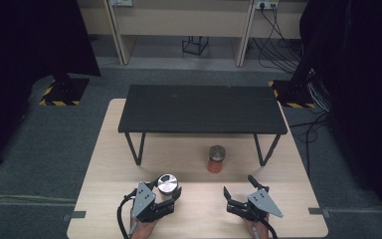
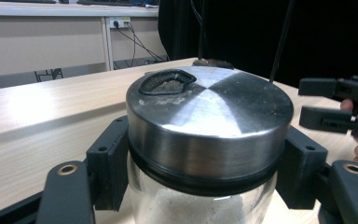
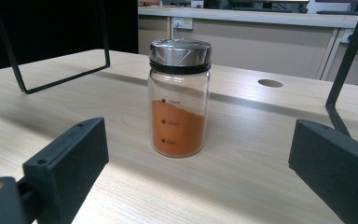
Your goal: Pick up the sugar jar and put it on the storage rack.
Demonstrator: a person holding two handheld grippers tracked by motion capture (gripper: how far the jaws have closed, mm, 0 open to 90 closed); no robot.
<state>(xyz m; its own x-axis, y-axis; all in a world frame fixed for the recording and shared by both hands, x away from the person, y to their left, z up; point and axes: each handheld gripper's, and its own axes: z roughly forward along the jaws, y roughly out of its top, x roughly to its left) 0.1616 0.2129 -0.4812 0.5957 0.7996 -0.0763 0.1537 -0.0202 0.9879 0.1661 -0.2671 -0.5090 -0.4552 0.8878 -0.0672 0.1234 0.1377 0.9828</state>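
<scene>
High view: left gripper (image 1: 165, 195) near front edge of desk (image 1: 104, 149), left of middle, jaws clamped on glass jar of pale powder (image 2: 200, 205) just under steel shaker lid (image 2: 209, 112). Likely step: lift jar, carry toward black shelf (image 1: 201, 108) at back. Keep jar upright; lid has open pour hole (image 2: 167, 84), tilt spills. Grip sits high under lid rim, so move slowly, avoid swing. Right gripper (image 1: 238, 191) near front edge, right of middle, jaws spread, nothing held, aimed at jar of orange powder (image 3: 179, 102) standing mid-desk under shelf's front edge. Keep both jars well apart.
</scene>
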